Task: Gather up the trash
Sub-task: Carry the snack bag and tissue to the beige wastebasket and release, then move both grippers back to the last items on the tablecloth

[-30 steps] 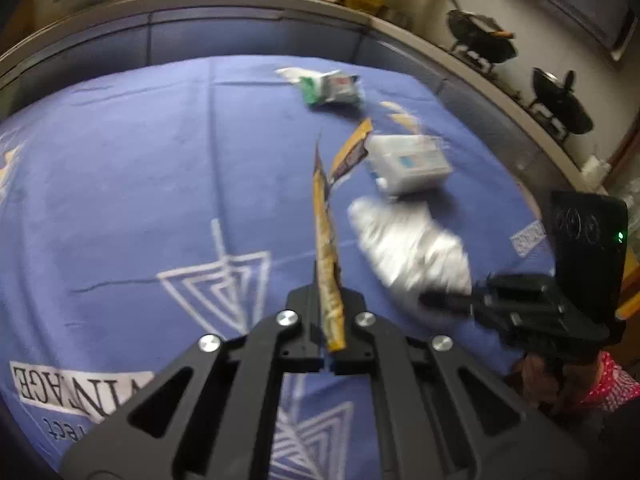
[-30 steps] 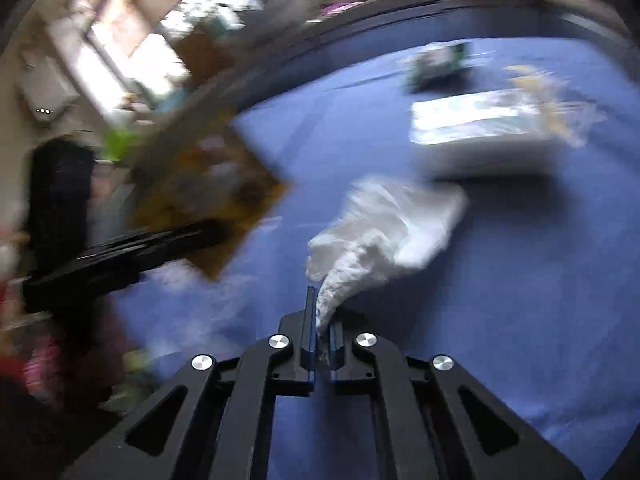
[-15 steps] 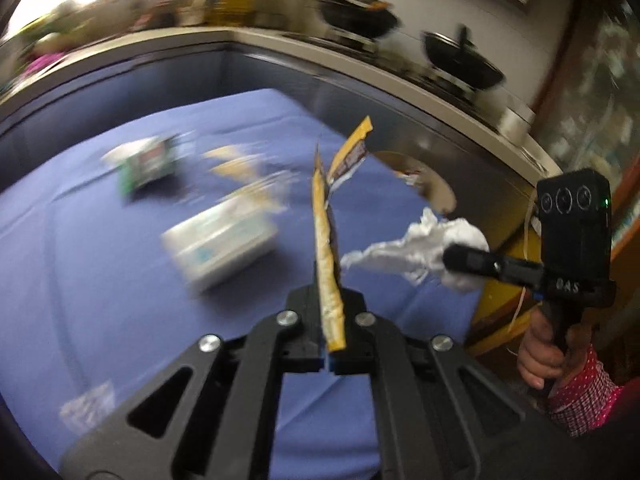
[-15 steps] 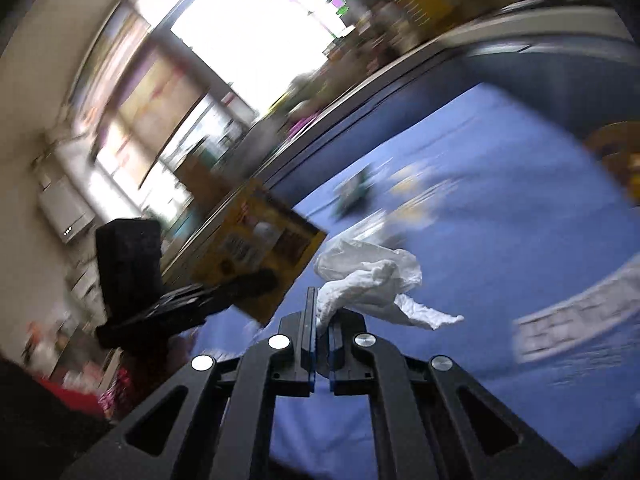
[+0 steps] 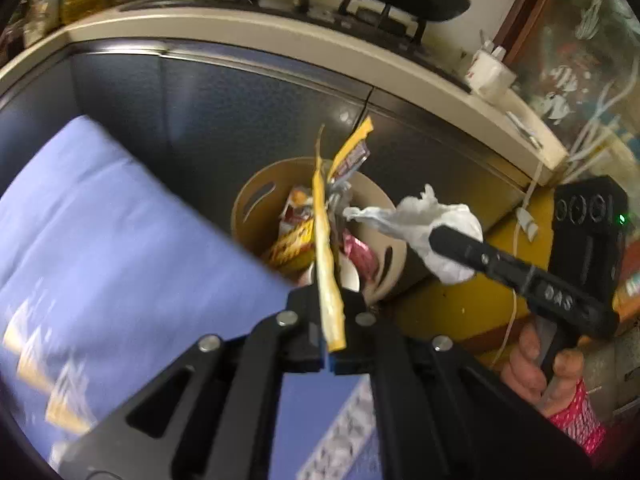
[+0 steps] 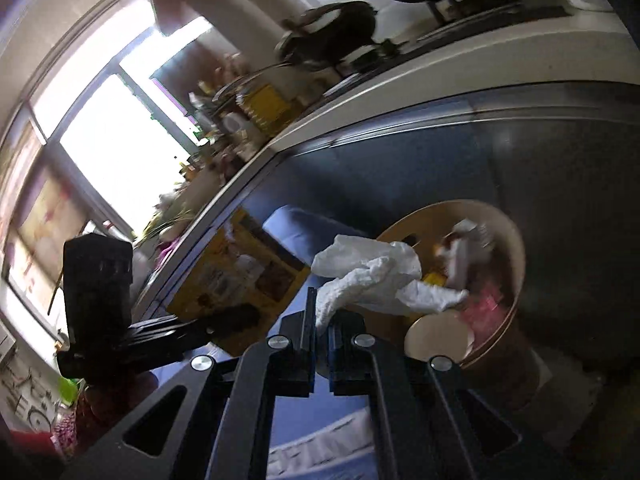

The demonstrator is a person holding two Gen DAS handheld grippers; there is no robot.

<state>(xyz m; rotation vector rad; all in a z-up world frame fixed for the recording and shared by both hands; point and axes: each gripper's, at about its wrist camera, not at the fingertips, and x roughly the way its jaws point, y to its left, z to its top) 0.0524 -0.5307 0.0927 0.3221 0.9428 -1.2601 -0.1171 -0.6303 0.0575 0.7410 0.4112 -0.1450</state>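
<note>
Tan bin holding wrappers and a cup, left claw clamped on yellow wrapper above it, right claw pinching tissue over the rim, window only in right view

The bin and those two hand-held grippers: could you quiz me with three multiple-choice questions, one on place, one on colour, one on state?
1. Where is the bin? A on the blue cloth; B on the floor beside the bed; C on the counter.
2. What colour is the wrapper in the left hand-held gripper? A yellow; B green; C black.
3. The right hand-held gripper is: A open, empty; B shut on the tissue; C out of view.

B: the bin stands below the blue cloth's edge. A: it is plainly yellow. B: the tissue is pinched between its fingers.
</note>
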